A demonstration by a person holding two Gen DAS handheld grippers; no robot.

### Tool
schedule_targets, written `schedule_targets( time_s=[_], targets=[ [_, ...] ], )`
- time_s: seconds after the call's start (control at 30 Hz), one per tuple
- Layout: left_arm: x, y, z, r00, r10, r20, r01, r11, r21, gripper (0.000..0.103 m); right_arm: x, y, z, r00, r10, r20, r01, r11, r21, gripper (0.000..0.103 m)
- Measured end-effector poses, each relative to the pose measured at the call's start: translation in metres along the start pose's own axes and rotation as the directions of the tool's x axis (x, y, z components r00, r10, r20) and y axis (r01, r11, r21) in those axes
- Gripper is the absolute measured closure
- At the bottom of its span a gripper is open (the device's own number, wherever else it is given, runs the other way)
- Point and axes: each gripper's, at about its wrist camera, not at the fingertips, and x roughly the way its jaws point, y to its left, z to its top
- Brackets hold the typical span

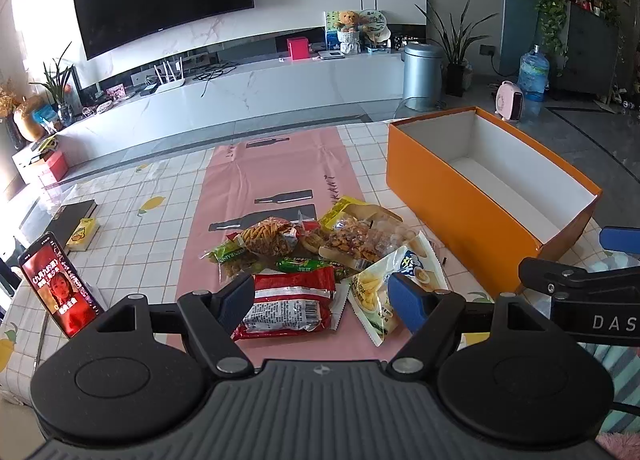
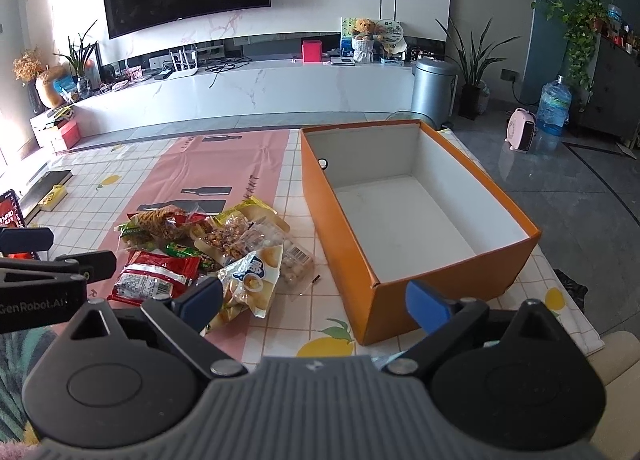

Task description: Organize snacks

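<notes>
A heap of snack packets lies on the pink runner: a red packet (image 1: 290, 302) (image 2: 156, 276) nearest me, a white-and-yellow chip bag (image 1: 394, 286) (image 2: 250, 280), a clear bag of brown snacks (image 1: 352, 238) and an orange-stick packet (image 1: 270, 238). An empty orange box (image 1: 460, 200) (image 2: 348, 232) with a white inside stands to the right of the heap. My left gripper (image 1: 324, 300) hovers open just before the red packet, which shows between its blue pads. My right gripper (image 2: 316, 298) is open before the box's near corner, holding nothing.
A phone (image 1: 60, 284) with a lit red screen stands propped at the table's left. A dark book with a yellow pack (image 1: 82, 234) lies behind it. The tiled tablecloth (image 1: 160, 188) spreads around the runner. Beyond the table are a TV bench, a metal bin and plants.
</notes>
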Motion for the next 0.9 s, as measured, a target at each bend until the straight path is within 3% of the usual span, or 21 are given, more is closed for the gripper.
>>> schedule_targets(
  time_s=[0.9],
  targets=[
    [0.0050, 0.0037, 0.0023, 1.000, 0.012, -0.002, -0.012, 1.000, -0.004, 0.014, 0.0022, -0.0017, 0.0019, 1.000, -0.013, -0.002, 0.013, 1.000, 0.002, 0.008]
  ],
)
